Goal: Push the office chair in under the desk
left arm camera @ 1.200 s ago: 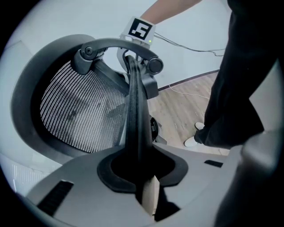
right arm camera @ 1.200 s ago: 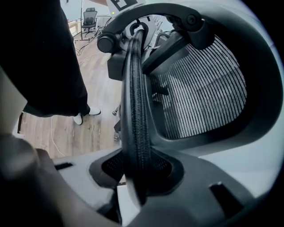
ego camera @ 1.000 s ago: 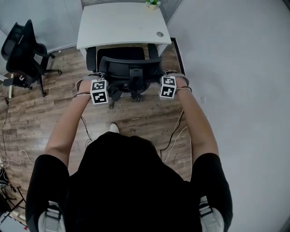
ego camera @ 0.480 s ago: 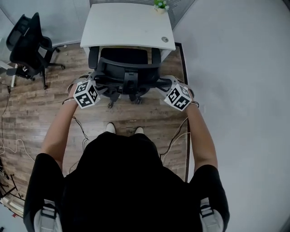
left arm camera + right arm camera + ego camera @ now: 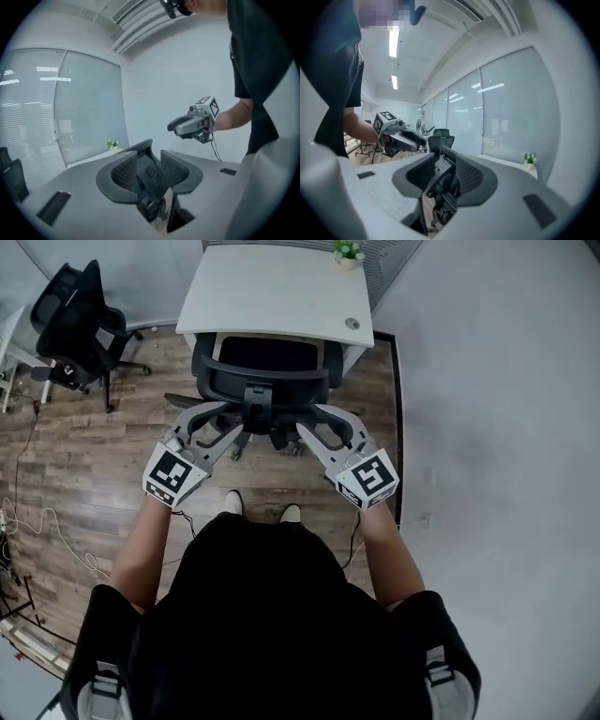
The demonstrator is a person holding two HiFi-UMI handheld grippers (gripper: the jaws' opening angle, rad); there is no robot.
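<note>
The black office chair stands with its seat tucked under the white desk, its backrest toward me. My left gripper hangs just behind the backrest's left side. My right gripper hangs behind its right side. Both point inward at the chair's back and neither touches it. Their jaws stand apart and are closing, with nothing gripped between them. The left gripper view looks over the mesh backrest at the right gripper. In the right gripper view the backrest fills the gap, with the left gripper beyond.
A second black chair stands at the left by the wall. A small potted plant sits on the desk's far corner. Cables lie on the wood floor at the left. A grey wall runs along the right.
Both grippers have come off the chair's back and drawn toward me, turning inward. Their jaws have spread. The chair now sits further under the desk.
</note>
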